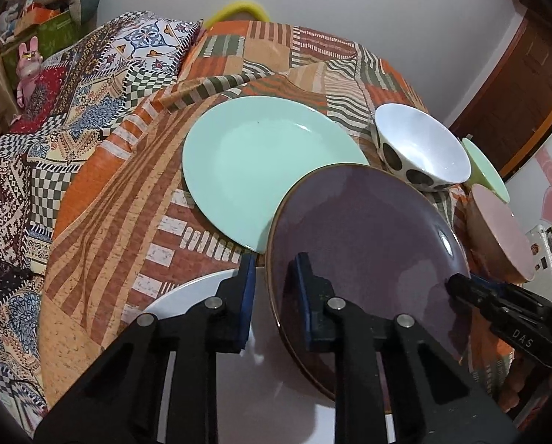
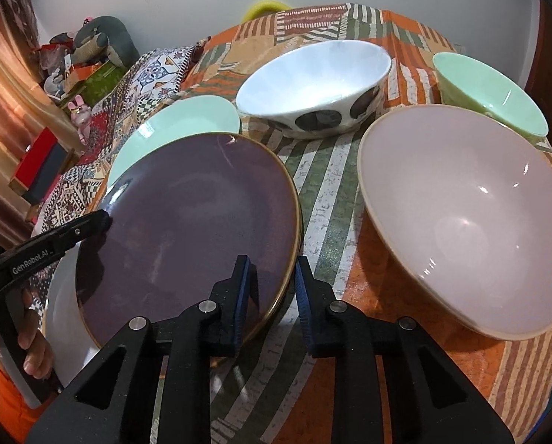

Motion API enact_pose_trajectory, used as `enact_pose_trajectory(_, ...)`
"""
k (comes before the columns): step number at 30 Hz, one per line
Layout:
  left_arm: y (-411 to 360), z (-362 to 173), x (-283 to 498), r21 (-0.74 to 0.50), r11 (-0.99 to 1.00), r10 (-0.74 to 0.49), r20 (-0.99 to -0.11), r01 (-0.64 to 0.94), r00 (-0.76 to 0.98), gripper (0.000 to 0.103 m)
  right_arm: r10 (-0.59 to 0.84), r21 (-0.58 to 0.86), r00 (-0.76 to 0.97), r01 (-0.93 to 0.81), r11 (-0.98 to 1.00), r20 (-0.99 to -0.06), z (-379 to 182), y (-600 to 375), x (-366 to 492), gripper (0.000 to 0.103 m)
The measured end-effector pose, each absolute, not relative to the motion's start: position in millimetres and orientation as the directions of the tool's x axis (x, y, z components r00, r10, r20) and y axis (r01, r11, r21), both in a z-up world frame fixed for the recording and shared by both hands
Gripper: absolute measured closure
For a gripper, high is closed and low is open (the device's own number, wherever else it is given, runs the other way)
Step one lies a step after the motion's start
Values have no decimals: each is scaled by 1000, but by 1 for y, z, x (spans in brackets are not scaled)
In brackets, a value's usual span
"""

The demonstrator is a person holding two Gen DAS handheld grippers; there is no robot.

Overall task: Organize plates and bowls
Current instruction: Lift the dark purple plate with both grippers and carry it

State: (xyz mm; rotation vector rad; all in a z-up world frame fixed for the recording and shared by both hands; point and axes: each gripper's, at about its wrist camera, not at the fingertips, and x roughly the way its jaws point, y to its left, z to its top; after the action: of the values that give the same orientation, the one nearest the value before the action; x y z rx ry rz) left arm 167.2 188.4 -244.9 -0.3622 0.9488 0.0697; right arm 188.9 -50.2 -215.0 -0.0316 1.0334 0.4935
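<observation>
A purple plate (image 1: 368,244) with a gold rim is held tilted above a white plate (image 1: 187,296). My left gripper (image 1: 274,277) straddles its left rim, jaws a little apart on either side of the edge. My right gripper (image 2: 272,281) straddles the opposite rim of the purple plate (image 2: 187,222), also slightly apart; it shows in the left wrist view (image 1: 461,281). A mint plate (image 1: 261,162) lies flat behind. A white bowl with dark spots (image 2: 313,85), a pink bowl (image 2: 468,214) and a mint bowl (image 2: 490,88) stand to the right.
The table wears a patterned orange and striped cloth (image 2: 331,185). A patchwork cushion (image 1: 72,111) and cluttered shelves (image 1: 28,18) lie to the left. The table's right edge runs just past the pink bowl (image 1: 498,236) and mint bowl (image 1: 487,166).
</observation>
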Motion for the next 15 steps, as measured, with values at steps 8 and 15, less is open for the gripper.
enact_pose_trajectory(8, 184, -246, 173, -267, 941, -109, -820, -208, 562, 82, 377, 204, 406, -407, 890, -832, -214, -48, 191, 81)
enact_pose_trajectory(15, 181, -240, 166, -269, 939, -108, -821, -213, 560, 83, 375, 203, 407, -406, 891, -833, -209, -49, 190, 82)
